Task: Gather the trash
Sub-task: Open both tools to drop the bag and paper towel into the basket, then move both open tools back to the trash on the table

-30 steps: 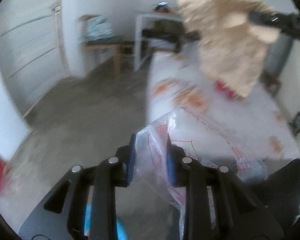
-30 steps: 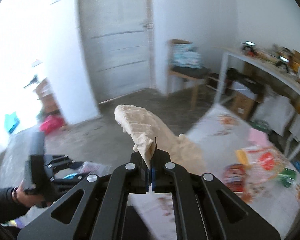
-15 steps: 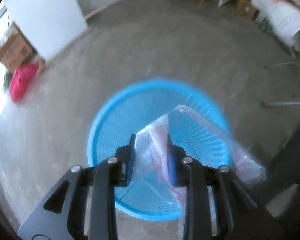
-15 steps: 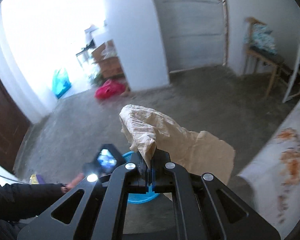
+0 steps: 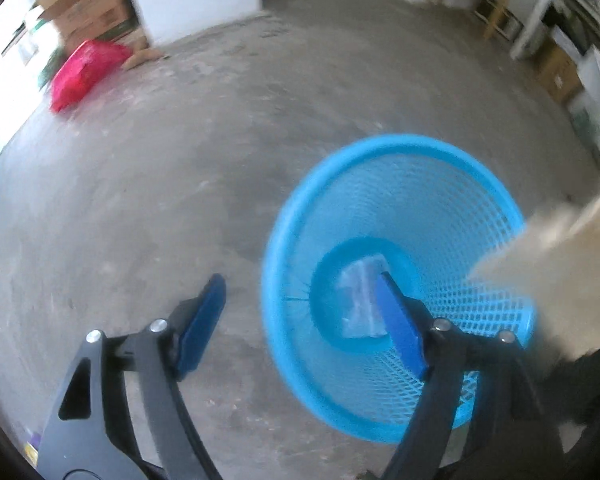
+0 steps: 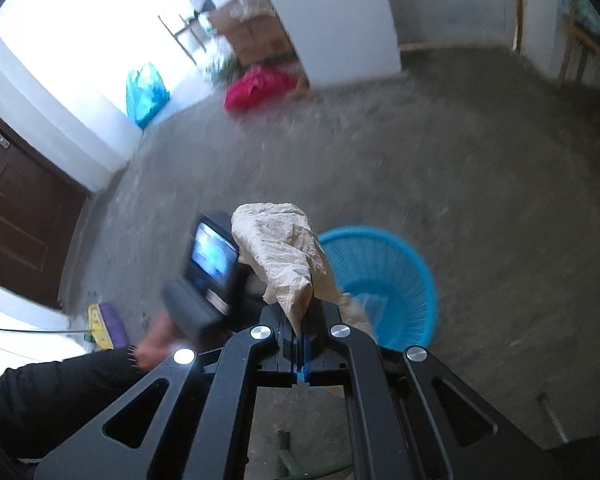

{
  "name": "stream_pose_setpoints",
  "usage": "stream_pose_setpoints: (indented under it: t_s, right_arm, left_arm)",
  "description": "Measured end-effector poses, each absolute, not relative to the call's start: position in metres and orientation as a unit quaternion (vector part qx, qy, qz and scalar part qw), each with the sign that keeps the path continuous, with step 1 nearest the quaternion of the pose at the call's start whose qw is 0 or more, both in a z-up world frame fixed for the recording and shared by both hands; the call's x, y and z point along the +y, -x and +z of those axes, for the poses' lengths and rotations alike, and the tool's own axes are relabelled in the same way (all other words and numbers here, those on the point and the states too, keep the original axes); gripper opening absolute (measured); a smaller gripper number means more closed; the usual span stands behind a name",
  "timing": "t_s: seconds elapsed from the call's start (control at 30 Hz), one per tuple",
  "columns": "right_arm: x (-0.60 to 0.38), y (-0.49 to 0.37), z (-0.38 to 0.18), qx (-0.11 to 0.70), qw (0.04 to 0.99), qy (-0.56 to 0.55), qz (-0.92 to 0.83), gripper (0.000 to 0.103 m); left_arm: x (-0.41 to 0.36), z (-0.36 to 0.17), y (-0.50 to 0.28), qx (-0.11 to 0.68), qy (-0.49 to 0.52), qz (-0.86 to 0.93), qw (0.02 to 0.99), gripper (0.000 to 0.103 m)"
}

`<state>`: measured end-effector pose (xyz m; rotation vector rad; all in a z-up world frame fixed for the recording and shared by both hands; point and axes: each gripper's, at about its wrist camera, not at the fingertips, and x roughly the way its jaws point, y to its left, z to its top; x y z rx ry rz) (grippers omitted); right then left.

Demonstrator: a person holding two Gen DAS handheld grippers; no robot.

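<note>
Since a second ago both my grippers have swung away from the littered table and down over the grey concrete floor (image 5: pixel 148 168), rough and mottled, where a blue basket (image 5: pixel 396 152) stands. Round and wide-mouthed, the basket is plastic with mesh walls, a solid rim and a solid flat bottom. On that bottom lies the clear plastic bag (image 5: pixel 360 292), crumpled and glossy, which my left gripper (image 5: pixel 300 320) was pinching half a second back; its jaws have just been opening and now stand wide apart with nothing between them, the blue pads bare, one over the floor and one over the basket's inside. My right gripper (image 6: pixel 302 364) is clamped tight on a neck of the tan paper bag (image 6: pixel 280 248), a wrinkled, matte, soft-creased sheet that bulges above the jaws and hangs down over the basket's near rim; from the left wrist view its blurred edge reaches in over the basket's right side. Against the far white wall sit brown cardboard boxes (image 5: pixel 88 12) with a limp red bag (image 5: pixel 84 72) on the floor before them.
</note>
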<state>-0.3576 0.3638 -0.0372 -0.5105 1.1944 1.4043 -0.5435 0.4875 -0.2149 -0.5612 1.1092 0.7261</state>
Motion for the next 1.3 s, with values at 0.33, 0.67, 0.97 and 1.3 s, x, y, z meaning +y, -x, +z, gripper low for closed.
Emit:
stream_pose_setpoints:
  t_s: [0.33,0.67,0.97,1.3]
  right_arm:
    - [0.385,0.369,-0.145,0.552,0.558,0.292,0.546,0.076]
    - [0.336,0.317,-0.092,0.55,0.613,0.199,0.532,0.082]
    - [0.203,0.229,0.008,0.488,0.726,0.129,0.467,0.093]
    - [-0.008,0.143,0.075,0.455,0.84,0.074,0.284,0.097]
  left_arm:
    - [0.502,-0.212,0.565,0.497,0.28,0.35,0.743,0.072]
    - [0.483,-0.173,0.518,0.482,0.24,0.322,0.779,0.073]
    - [0.403,-0.052,0.378,0.422,0.148,0.184,0.875,0.079]
    - [0.22,0.056,0.177,0.38,0.102,-0.048,0.918,0.084]
